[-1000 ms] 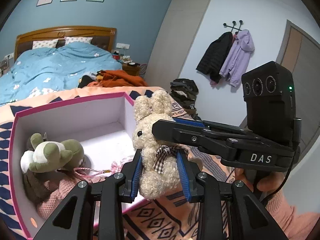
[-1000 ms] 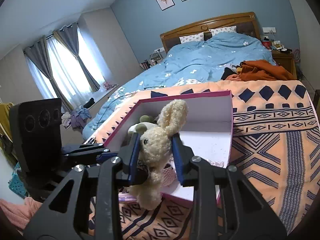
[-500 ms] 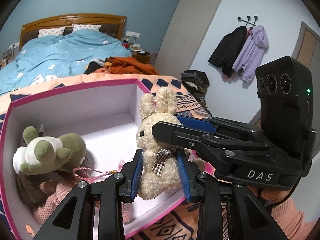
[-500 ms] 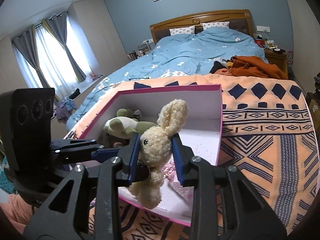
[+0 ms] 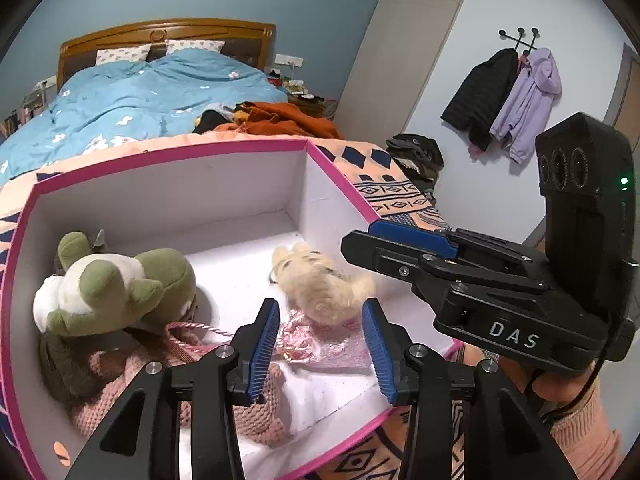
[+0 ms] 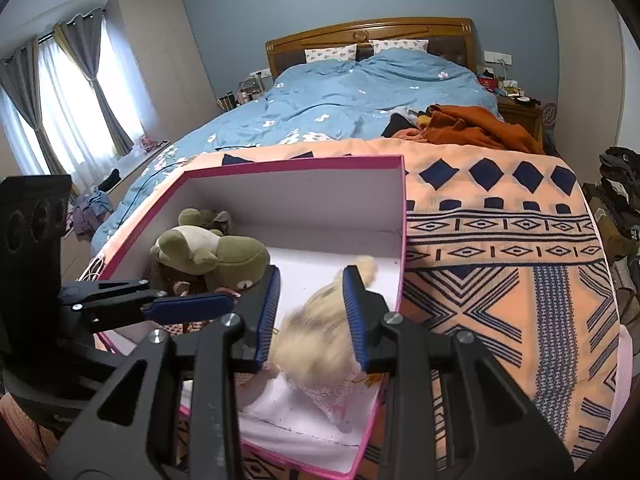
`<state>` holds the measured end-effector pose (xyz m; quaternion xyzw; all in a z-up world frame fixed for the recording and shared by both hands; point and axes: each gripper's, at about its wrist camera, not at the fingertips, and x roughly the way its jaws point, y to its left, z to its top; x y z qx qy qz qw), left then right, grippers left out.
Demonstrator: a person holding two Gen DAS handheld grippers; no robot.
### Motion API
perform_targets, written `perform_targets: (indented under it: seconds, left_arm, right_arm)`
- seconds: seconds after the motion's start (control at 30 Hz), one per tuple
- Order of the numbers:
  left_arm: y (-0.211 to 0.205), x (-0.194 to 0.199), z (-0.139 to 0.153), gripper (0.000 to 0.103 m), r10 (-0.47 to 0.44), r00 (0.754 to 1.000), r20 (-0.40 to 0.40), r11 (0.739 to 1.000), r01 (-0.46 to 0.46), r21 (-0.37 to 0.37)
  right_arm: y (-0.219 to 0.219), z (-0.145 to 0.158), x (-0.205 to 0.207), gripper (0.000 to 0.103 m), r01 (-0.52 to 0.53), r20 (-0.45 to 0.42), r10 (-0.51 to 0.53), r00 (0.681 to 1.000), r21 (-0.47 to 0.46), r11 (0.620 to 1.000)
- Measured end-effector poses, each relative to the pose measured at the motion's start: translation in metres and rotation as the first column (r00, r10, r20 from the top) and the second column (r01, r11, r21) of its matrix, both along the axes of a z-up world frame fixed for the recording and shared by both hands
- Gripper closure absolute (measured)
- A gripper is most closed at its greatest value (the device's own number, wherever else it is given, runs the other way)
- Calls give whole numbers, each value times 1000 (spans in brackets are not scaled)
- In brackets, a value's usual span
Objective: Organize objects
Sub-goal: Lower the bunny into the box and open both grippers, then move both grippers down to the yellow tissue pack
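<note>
On a patterned orange blanket (image 6: 500, 240) in a blue-walled bedroom, the cream rabbit (image 5: 320, 284) lies blurred inside the pink-rimmed box (image 5: 340, 184), between both wide-open, empty grippers—left gripper (image 5: 320, 344), right gripper (image 6: 310, 316) marked "DAS".

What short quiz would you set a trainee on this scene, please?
1. True or false: the cream bunny is outside the pink box.
2. Which gripper is clamped on the bunny? A) left gripper B) right gripper C) neither
3. Fill in: the toy nearest the bunny in the box is a ___ plush.

Key: 1 false, it is within the box walls, blurred; 2 C, both sets of fingers are spread; 3 green.
</note>
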<state>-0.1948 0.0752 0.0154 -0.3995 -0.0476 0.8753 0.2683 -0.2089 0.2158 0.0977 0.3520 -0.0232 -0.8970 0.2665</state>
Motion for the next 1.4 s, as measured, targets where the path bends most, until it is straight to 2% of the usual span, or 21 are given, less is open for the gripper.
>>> perform_targets:
  seconds: [0.2,0.27,0.5,0.63,0.9,1.2,1.4]
  left_arm:
    - [-8,24,10,46,-25,999,-47,999,26,28]
    - [-13,35,14,40,-46,997,-55,997,49,60]
    - [-27,77,26,38,-78,990,-119,991,90,100]
    - [-35,98,21,37,-79,989,-128,990,93,105]
    - [-38,135,-18,35,-93,994,-64,990,99,98]
    - [-30,160,-56,35,-137,990,43,985,131,112]
    - [-25,169,-73,35,-151,983,102,984,139,116]
  right_arm:
    - [5,-1,14,68,-8,-6,8,1000,-22,1000]
    - [9,1,22,68,-16,-10,15,1000,-42,999]
    - [17,6,57,66,-58,-30,55,998,-102,993]
    - [21,3,83,59,-91,-35,87,996,-118,989]
    - [21,-33,130,58,-156,54,162,985,-109,982]
    - [25,-75,163,56,-135,147,148,978,-95,986]
    - [36,-89,171,56,-107,200,134,971,-142,984]
